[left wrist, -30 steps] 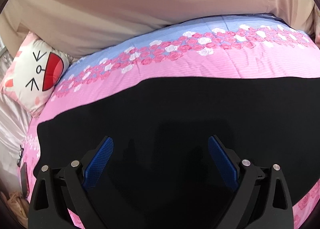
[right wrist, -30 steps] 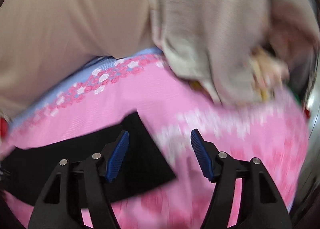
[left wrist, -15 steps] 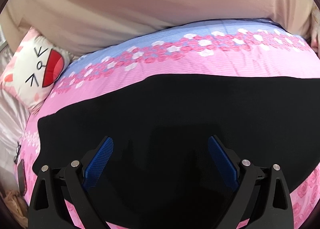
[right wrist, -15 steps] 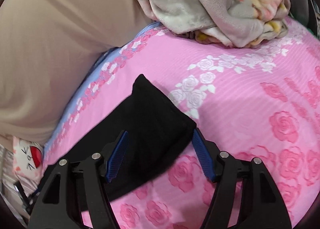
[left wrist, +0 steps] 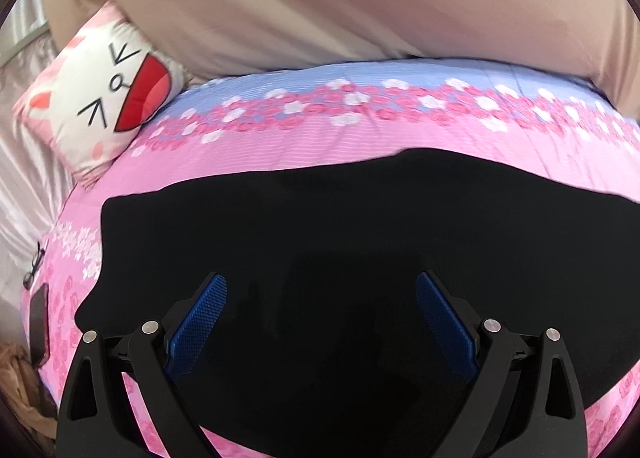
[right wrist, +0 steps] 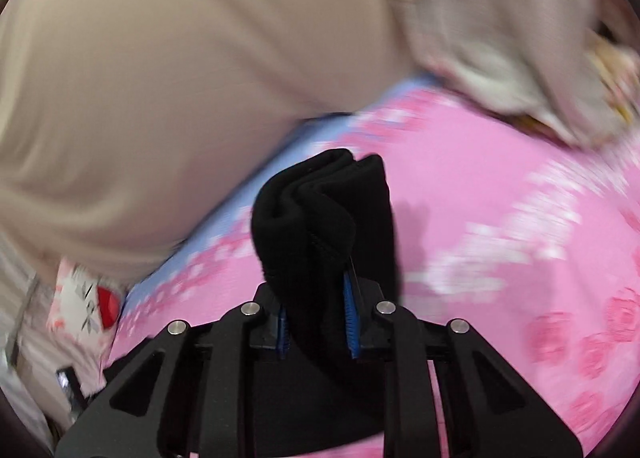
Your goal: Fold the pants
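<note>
The black pants lie flat on the pink quilt, their long axis running side to side across the left wrist view, one end pointing toward the cat pillow and the other running out of frame away from it. That far end is the one already taken: the right gripper has just been closing, and its jaws now pinch a bunched wad of the black cloth, which stands up between the blue pads clear of the quilt. The left gripper hovers over the middle of the pants on the pillow side of the held end, jaws spread wide with only flat cloth beneath them and nothing pressed. So the coming fold looks to turn on carrying the held end along the long axis toward the pillow, over the spot under the left gripper, which is the nearer one to pin or guide the crease. The blur in the right wrist view hides how much cloth hangs below the grip.
</note>
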A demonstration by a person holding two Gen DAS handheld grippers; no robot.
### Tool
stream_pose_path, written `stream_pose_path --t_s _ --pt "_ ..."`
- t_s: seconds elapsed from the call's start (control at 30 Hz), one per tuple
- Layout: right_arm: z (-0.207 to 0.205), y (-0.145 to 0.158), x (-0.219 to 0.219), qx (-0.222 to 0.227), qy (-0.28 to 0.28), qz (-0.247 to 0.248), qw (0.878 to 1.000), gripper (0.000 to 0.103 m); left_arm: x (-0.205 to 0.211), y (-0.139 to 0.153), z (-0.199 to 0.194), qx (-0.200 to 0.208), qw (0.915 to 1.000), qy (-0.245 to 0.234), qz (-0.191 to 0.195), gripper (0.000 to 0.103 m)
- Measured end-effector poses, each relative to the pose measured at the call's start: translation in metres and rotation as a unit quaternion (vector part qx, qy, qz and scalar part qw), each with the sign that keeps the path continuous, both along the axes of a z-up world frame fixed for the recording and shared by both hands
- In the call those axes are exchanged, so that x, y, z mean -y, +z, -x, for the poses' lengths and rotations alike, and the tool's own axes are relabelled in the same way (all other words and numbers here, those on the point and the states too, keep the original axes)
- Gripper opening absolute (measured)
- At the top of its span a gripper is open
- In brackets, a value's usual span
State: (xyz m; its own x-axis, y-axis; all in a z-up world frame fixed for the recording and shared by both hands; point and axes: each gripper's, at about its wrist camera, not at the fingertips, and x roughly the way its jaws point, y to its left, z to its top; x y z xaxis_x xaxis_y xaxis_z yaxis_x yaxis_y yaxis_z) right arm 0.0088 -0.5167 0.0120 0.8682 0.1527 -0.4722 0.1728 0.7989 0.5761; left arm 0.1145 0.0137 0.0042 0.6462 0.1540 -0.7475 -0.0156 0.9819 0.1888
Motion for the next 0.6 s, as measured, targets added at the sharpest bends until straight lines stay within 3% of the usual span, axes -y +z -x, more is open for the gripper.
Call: stream_pose_path --t_s 0.13,0.3,0.5,0.6 --pt "-0.028 0.036 -0.101 0.021 0.103 0.036 0.994 0.020 -0.034 0.006 0.001 0.013 0.9997 0.019 0.012 0.094" --pt "-0.058 0.042 -0.220 0.013 0.216 0.086 0.973 0.020 -0.089 0.011 0.003 0.021 0.9983 0.052 0.018 0.094" --pt "-0.080 0.004 -0.342 -0.029 0.312 0.129 0.941 0.020 -0.150 0.009 0.014 0.021 0.9952 0.087 0.039 0.094" --pt "-0.080 -0.022 -0.375 -0.055 0.331 0.164 0.928 0.020 -0.168 0.005 0.020 0.020 0.9943 0.097 0.040 0.094"
